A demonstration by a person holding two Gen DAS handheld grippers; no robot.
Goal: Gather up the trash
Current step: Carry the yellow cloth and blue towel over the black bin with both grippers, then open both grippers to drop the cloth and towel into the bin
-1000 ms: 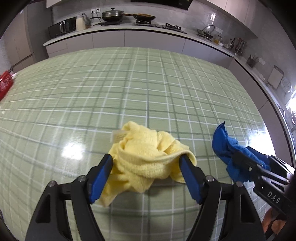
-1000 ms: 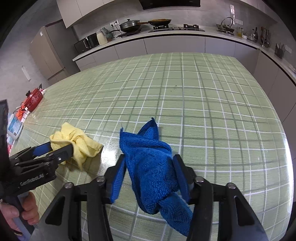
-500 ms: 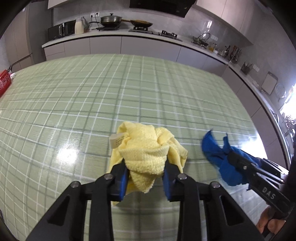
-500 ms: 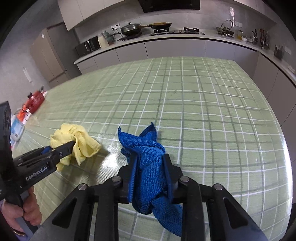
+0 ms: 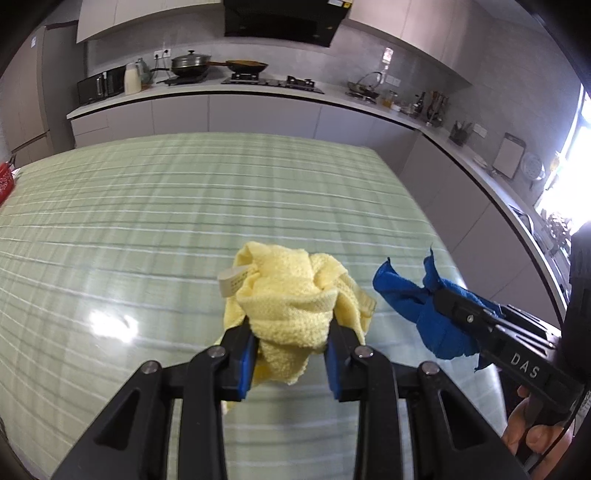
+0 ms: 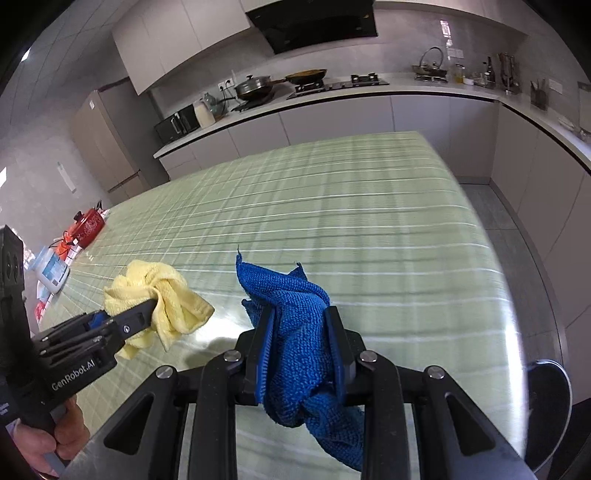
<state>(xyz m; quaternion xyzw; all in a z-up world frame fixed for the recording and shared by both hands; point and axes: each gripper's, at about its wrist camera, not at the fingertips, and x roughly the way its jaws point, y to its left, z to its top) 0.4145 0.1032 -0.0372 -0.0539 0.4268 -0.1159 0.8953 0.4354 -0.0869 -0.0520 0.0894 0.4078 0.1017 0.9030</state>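
Left gripper (image 5: 291, 354): I see it clamped on yellow cloth (image 5: 295, 295), above the table (image 5: 184, 206).
Right gripper (image 6: 299, 354): clamped on blue cloth (image 6: 295, 332).
Left edge: red pot (image 6: 88, 225).
Room: kitchen counter (image 5: 258, 90), pans.

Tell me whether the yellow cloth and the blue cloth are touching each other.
Apart. In the right wrist view, green table shows between the yellow cloth and the blue cloth; each is clamped in its own tool.

home kitchen | gas hob (image 5: 271, 78), range hood (image 5: 284, 20), fridge (image 6: 107, 140)
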